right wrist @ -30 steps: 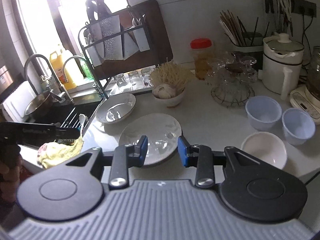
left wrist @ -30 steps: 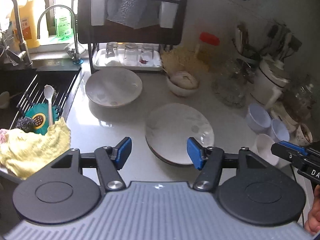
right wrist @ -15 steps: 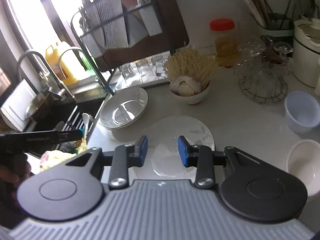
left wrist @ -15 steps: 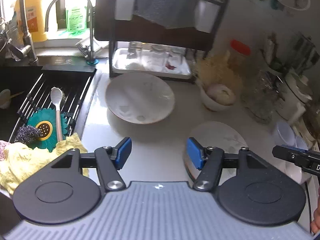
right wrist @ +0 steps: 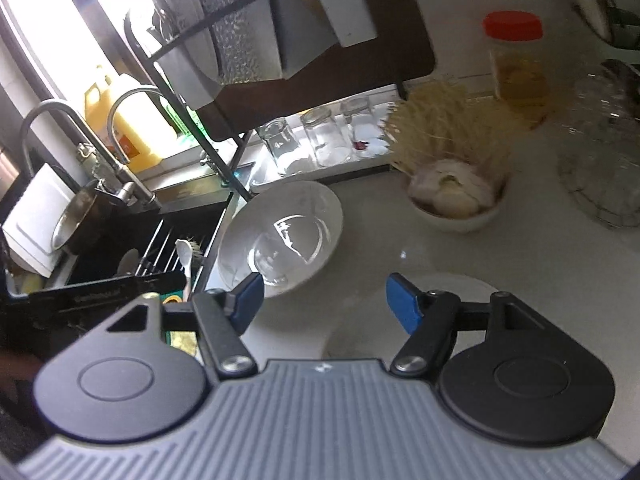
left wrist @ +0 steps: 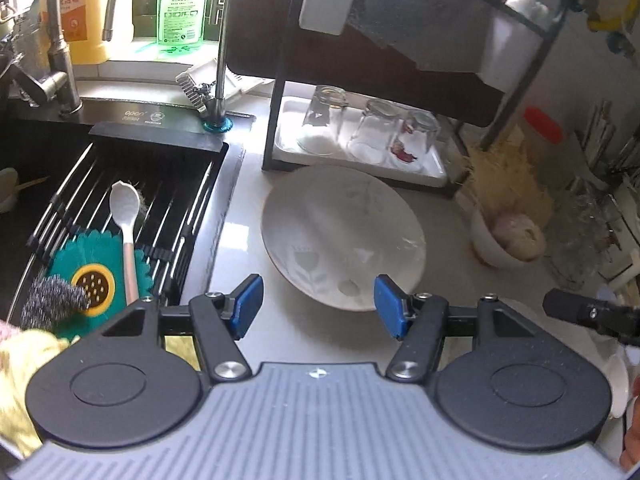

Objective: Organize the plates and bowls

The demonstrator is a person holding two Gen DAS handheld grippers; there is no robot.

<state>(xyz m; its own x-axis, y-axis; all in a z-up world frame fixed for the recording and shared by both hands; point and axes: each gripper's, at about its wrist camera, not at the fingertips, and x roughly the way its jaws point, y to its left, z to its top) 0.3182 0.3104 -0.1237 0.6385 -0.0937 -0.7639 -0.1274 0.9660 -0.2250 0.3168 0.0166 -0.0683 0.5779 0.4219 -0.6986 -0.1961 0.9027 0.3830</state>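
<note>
A wide shallow white bowl (left wrist: 340, 236) with a faint flower print lies on the pale counter just ahead of my left gripper (left wrist: 316, 306), which is open; the bowl's near rim lies in line with the gap between the blue pads, and contact cannot be told. The right wrist view shows the same bowl (right wrist: 280, 236) ahead and left of my right gripper (right wrist: 324, 302), whose jaws are opening with nothing between them. A flat white plate (right wrist: 440, 292) lies low under the right gripper's right finger. A small white bowl (left wrist: 614, 380) peeks in at the right edge.
A dark sink (left wrist: 120, 200) with a wire rack, a white spoon (left wrist: 126, 220) and a green strainer lies left. A black dish rack (left wrist: 360, 152) holding upturned glasses stands behind the bowl. A white bowl of garlic (right wrist: 456, 200), dried noodles and a red-lidded jar (right wrist: 516, 64) stand right.
Both grippers have moved forward and left, toward the shallow bowl and sink; the flat plate has slid out of the left view. The right gripper's jaws have widened.
</note>
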